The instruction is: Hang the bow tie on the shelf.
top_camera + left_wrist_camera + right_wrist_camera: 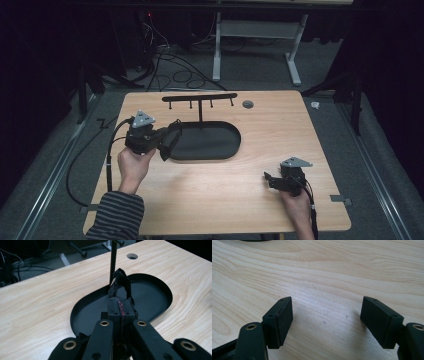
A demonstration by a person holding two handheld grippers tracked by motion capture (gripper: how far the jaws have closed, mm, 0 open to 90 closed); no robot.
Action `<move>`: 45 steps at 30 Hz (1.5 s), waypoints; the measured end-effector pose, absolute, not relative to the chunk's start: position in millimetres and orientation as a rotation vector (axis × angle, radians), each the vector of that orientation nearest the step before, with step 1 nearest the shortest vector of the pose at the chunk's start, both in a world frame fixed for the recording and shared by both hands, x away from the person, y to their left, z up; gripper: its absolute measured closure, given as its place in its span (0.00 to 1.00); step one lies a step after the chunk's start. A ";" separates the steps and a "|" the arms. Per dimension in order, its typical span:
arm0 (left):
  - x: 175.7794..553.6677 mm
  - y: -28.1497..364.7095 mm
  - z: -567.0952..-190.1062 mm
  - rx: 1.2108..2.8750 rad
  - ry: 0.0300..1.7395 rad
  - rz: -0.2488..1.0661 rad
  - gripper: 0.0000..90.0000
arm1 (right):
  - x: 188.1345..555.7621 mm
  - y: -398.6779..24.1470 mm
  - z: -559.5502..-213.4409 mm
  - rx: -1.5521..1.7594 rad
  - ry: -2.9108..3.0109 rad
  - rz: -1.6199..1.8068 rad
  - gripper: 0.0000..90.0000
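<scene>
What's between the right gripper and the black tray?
Nothing: bare wooden table between the right gripper and the black tray, clear in the high view. The right gripper view shows plain wood between its open fingers.

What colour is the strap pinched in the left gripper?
Black; the strap shows best in the left gripper view, looping up from the left gripper.

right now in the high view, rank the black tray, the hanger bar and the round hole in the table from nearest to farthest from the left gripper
From the left gripper, which is shut on a small black strap:
1. Black tray, right beside the jaws, at mid table.
2. Hanger bar, on its post behind the tray.
3. Round hole, past the bar's right end, near the table's far edge.
</scene>
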State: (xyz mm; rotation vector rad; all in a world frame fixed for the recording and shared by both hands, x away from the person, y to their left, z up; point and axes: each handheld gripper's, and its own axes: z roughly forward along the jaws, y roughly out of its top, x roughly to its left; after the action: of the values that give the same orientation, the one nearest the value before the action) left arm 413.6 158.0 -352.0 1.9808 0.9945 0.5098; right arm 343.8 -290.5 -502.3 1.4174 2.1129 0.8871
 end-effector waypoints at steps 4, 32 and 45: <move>415.2 155.4 -350.1 1.981 0.981 0.513 1.00 | 343.8 -290.4 -502.3 1.417 2.113 0.888 0.30; 434.5 165.3 -330.6 1.927 1.021 0.589 1.00 | 343.9 -290.1 -502.6 1.416 2.109 0.887 0.30; 451.1 166.7 -333.0 1.916 1.051 0.612 1.00 | 343.9 -290.1 -502.5 1.414 2.110 0.885 0.31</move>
State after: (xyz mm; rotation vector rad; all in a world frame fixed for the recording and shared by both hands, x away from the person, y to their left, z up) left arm 451.1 166.7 -333.0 1.9157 1.0510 0.6124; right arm 343.9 -290.1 -502.5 1.4143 2.1104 0.8849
